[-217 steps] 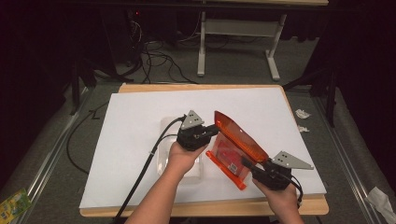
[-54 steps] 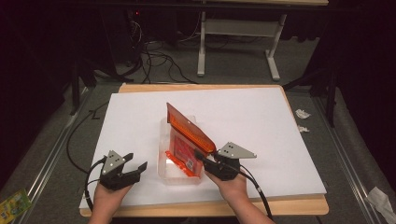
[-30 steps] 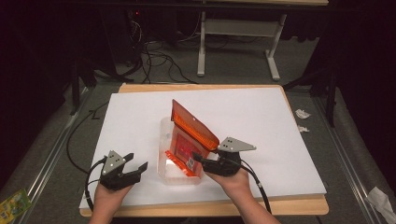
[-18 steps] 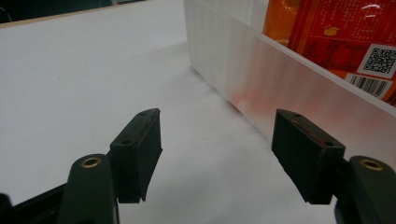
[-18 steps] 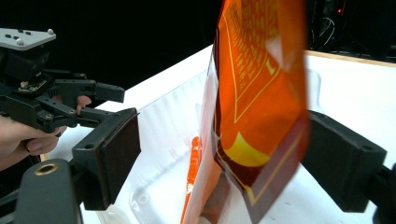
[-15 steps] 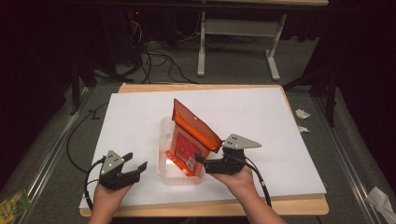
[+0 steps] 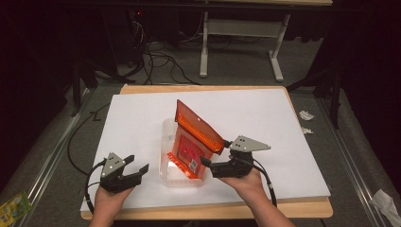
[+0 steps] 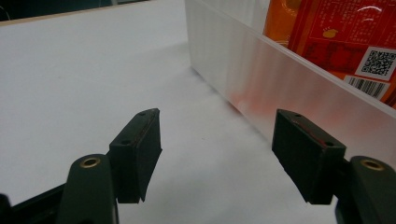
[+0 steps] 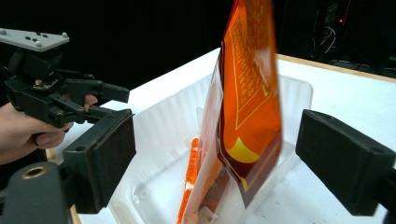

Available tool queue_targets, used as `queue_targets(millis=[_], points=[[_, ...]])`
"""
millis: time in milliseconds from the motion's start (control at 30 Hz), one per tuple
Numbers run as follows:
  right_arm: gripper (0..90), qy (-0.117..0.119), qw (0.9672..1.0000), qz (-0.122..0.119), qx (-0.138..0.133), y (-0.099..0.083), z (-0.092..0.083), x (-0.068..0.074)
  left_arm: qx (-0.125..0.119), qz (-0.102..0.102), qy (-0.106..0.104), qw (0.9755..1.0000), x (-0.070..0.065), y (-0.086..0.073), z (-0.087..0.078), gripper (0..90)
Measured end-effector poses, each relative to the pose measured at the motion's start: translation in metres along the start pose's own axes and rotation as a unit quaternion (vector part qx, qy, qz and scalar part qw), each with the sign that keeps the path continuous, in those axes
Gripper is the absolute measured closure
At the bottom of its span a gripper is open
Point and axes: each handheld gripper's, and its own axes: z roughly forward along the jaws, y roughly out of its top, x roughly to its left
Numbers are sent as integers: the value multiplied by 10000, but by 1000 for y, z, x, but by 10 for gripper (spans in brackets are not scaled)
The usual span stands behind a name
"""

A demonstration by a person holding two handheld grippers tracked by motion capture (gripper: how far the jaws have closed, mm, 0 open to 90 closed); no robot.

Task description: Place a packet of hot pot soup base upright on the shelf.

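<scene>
An orange printed pouch (image 7: 196,139) stands tilted in a clear plastic tray (image 7: 166,137) on the white-covered table (image 7: 265,118). My right gripper (image 7: 206,163) is at the pouch's lower right corner. Its jaws have just been opening, and the pouch (image 9: 250,93) stands between them untouched by either pad. My left gripper (image 7: 137,164) rests open on the sheet left of the tray, with nothing in it. In the left gripper view the tray wall (image 8: 261,70) runs beside the open gripper (image 8: 217,140), with the pouch (image 8: 327,28) behind it. The right gripper view shows the left gripper (image 9: 109,100) beyond the tray (image 9: 154,140).
The table's wooden front edge (image 7: 208,210) lies just under both hands. Cables (image 7: 156,59) and a desk frame (image 7: 241,33) sit on the floor behind. Scraps of paper (image 7: 306,115) lie to the right, and a green packet (image 7: 12,210) lies at the lower left.
The right gripper has opened off the pouch and drawn back a little. The pouch now stands in the tray by itself, a bit more upright. The left gripper has stayed put.
</scene>
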Motion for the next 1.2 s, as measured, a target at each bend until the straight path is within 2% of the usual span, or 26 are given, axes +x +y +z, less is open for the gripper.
queue_targets(millis=[167,367,667,733,767,867,900,967,1033,1067,1200], points=[[99,-1,10000,-21,-50,-1,-13,-4,-22,-2,18,10000,0,0,-2,330],[94,-159,9997,17,-167,-7,-42,-15,-11,-27,37,10000,0,-1,-1,330],[88,-705,9970,67,-314,-24,-87,-47,-10,-36,24,10000,-2,-1,-2,324],[87,-976,9947,95,-323,-33,-100,-58,-7,-44,26,10000,-2,-1,-1,318],[84,-1087,9933,186,-346,-39,-108,-64,-2,-46,27,10000,-2,-1,-1,314],[81,-1363,9894,307,-395,-56,-126,-75,30,-76,14,10000,-2,-2,-1,302],[81,-1538,9866,346,-413,-67,-136,-80,32,-75,5,10000,-2,-2,0,300],[71,-1701,9838,450,-334,-79,-147,-89,12,-72,4,10000,-2,-2,1,297],[67,-1787,9818,546,-329,-85,-152,-95,30,-22,4,10000,-4,-1,3,294],[67,-1765,9820,590,-317,-87,-151,-96,43,-2,13,10000,-4,-1,4,293],[52,-1577,9860,516,-150,-88,-139,-93,22,62,39,10000,-6,0,4,278]])
